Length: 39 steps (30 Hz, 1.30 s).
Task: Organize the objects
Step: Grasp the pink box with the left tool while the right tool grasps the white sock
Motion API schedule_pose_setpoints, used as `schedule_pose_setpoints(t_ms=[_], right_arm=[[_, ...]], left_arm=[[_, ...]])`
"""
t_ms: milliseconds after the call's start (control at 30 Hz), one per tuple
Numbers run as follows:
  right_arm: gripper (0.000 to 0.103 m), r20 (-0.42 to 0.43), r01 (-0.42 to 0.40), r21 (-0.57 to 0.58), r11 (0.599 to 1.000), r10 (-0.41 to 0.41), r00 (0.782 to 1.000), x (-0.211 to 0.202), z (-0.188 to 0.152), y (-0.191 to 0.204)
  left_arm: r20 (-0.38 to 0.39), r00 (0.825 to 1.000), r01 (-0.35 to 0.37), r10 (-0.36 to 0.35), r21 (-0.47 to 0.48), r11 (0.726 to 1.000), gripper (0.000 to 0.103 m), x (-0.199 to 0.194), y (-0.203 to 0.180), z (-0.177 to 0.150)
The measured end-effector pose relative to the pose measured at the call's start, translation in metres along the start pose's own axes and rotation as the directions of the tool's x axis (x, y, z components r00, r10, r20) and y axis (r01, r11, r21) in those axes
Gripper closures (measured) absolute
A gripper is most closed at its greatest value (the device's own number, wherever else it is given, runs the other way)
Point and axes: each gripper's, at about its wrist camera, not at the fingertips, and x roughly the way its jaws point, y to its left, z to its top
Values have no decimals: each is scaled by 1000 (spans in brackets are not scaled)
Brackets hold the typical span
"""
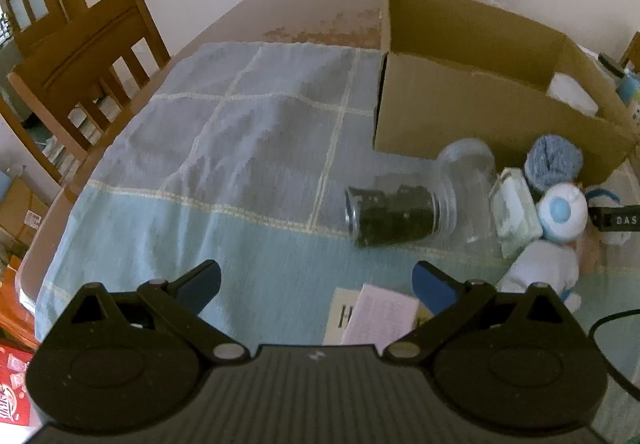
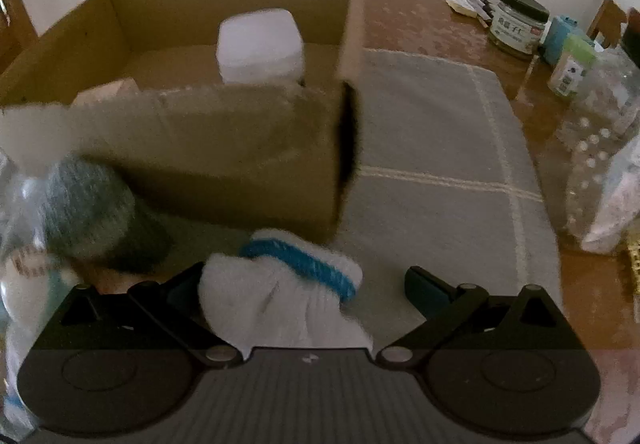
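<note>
Two grippers, both spread wide, neither gripping yet. Your right gripper (image 2: pixel 310 286) has the white sock (image 2: pixel 280 296) with the blue band lying between its fingers, nearer the 9 o'clock finger, on the checked cloth (image 2: pixel 432 147) just in front of the cardboard box (image 2: pixel 224 147); whether the finger touches it, can't tell. Sock looks soft, light, floppy, so it'll sag and slip if pinched at an edge; take it across the bunched middle, not the cuff. Your left gripper (image 1: pixel 316 284) hovers over the cloth with nothing between its fingers; a glass jar (image 1: pixel 394 215) with dark contents lies on its side at 1 o'clock, touching or nearly touching a clear empty jar (image 1: pixel 468 179). Both are rigid, slick and breakable, and the lying one likely rolls; grip across the body. Count: one box, one white container (image 2: pixel 260 45) already inside it, two jars by the box, one blue yarn ball (image 1: pixel 554 161), one sock, one stuffed toy (image 1: pixel 560 213), one small greenish packet (image 1: pixel 516 203), some papers (image 1: pixel 376 314) at 6 o'clock. Lots left outside, so the sorting is early.
</note>
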Motion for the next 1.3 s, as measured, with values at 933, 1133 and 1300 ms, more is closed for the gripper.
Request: schedule_pose_setpoints(t_ms=[933,1133,1300], right_arm=[[0,41,13,-51,999,-11,999,-4,-14,4],[0,40,14,-51,999,-12,999,-5,-14,5],[0,41,15,-50,999,-13,999,-4,-14,4]], left_arm=[[-137,990,50,-42,52,997,1,16,18,-52],[-132,991,-22,25,26,999,1,20,41,-51],[-118,991,-74,69,-34,997,2,28,55,-42]])
